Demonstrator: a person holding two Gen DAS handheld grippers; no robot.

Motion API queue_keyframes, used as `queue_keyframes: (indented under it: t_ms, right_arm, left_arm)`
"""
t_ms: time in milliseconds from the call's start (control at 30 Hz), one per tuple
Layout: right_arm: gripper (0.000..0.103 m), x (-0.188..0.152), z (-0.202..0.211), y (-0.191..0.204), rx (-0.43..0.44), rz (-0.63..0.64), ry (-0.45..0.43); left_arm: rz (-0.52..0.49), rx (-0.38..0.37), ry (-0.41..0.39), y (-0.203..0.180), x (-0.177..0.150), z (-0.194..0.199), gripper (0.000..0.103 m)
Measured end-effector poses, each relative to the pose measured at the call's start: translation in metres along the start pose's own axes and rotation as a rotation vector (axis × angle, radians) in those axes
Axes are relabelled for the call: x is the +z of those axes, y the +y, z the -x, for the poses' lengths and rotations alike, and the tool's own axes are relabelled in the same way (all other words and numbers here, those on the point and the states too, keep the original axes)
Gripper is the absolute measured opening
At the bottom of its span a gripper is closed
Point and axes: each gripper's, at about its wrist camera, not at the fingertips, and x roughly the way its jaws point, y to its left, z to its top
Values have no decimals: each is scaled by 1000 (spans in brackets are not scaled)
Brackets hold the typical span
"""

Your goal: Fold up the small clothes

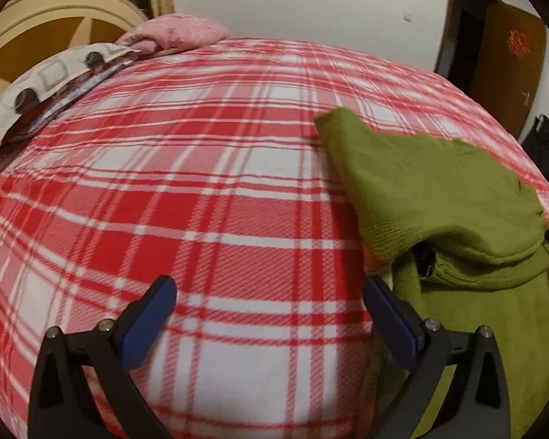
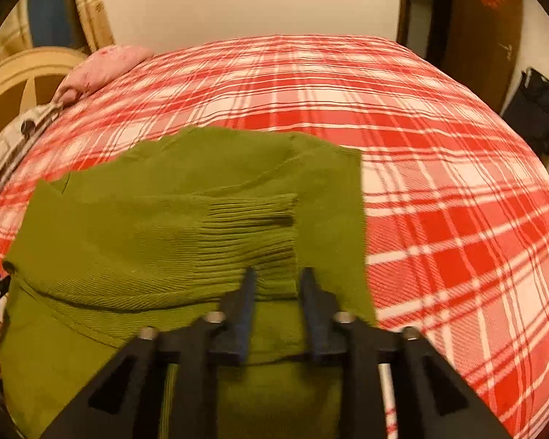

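Note:
A green knit sweater (image 2: 164, 219) lies on the red and white plaid bedspread (image 2: 439, 201), with a ribbed part (image 2: 252, 234) folded over its body. My right gripper (image 2: 278, 278) hovers over the ribbed part's near edge with its jaws partly apart; no cloth shows pinched between them. In the left wrist view the sweater (image 1: 439, 190) lies to the right. My left gripper (image 1: 271, 296) is wide open and empty over bare bedspread (image 1: 201, 183), its right finger (image 1: 388, 311) beside the sweater's edge.
Pillows lie at the head of the bed on the left: a pink one (image 1: 179, 33) and a patterned one (image 1: 47, 87). A cream headboard (image 1: 36, 11) stands behind them. A brown door (image 1: 508, 66) and a black bag (image 1: 545, 146) are at the right.

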Motion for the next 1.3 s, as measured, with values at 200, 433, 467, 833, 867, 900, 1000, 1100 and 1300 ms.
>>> queue_keyframes:
  t_ms: [200, 433, 467, 833, 867, 900, 1000, 1100, 1300]
  right_arm:
    - [33, 7, 28, -2, 21, -28, -91]
    - [33, 27, 0, 47, 127, 62, -32]
    - [33, 27, -7, 50, 110, 64, -21]
    - [34, -5, -16, 49, 45, 131, 0]
    - [34, -6, -15, 49, 41, 135, 2]
    - [34, -6, -14, 49, 39, 134, 2]
    - [34, -8, -10, 47, 31, 126, -3]
    - [34, -11, -3, 44, 43, 107, -15]
    - [38, -8, 1, 30, 39, 55, -43]
  left_arm:
    - [-16, -16, -146, -15, 20, 38, 103]
    - [-149, 109, -44, -51, 46, -12, 103]
    - [-167, 125, -15, -51, 43, -21, 103]
    - [-162, 50, 29, -37, 19, -25, 103]
    - [-161, 46, 26, -37, 18, -25, 103]
    - [-157, 42, 26, -36, 18, -27, 103]
    - [-148, 28, 30, -34, 18, -27, 103]
    - [-141, 12, 33, -31, 17, -27, 103]
    - [-120, -2, 45, -30, 17, -25, 103]
